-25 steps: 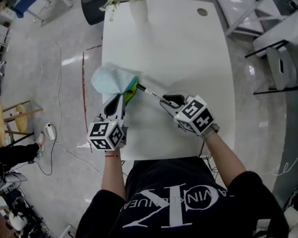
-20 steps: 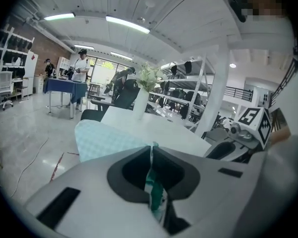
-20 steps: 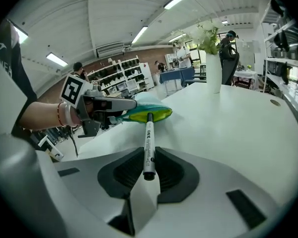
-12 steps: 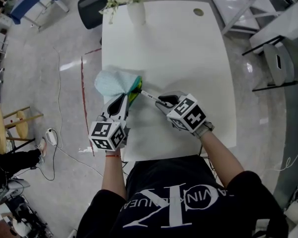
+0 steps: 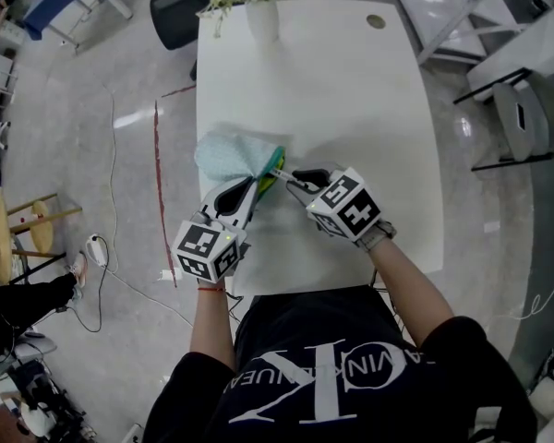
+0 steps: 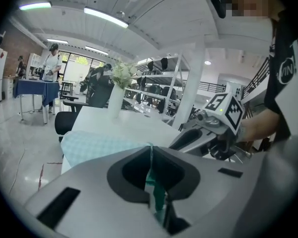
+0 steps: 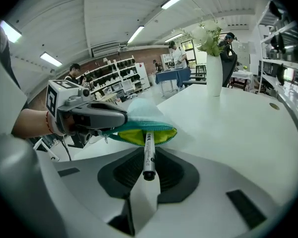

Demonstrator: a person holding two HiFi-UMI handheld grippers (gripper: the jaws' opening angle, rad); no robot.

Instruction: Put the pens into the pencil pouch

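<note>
A light blue pencil pouch point(image 5: 231, 154) lies on the white table point(image 5: 351, 90), its mouth showing a yellow-green lining point(image 5: 273, 167). My left gripper point(image 5: 258, 185) is shut on the teal rim of the mouth point(image 6: 150, 180) and holds it up. My right gripper point(image 5: 298, 179) is shut on a white pen point(image 7: 148, 152) with a black cap end. The pen points along the jaws, and its tip is inside the pouch mouth point(image 7: 144, 134). In the right gripper view the left gripper point(image 7: 97, 117) shows at the pouch's left side.
A white vase of flowers point(image 5: 261, 17) stands at the table's far edge, with a round cable grommet point(image 5: 376, 22) to its right. A dark chair point(image 5: 177, 9) sits beyond the table's far left corner. White racks stand at the right.
Both grippers and the pouch have shifted right on the table. The gap between them has closed, and the pen's tip has gone into the pouch mouth.
</note>
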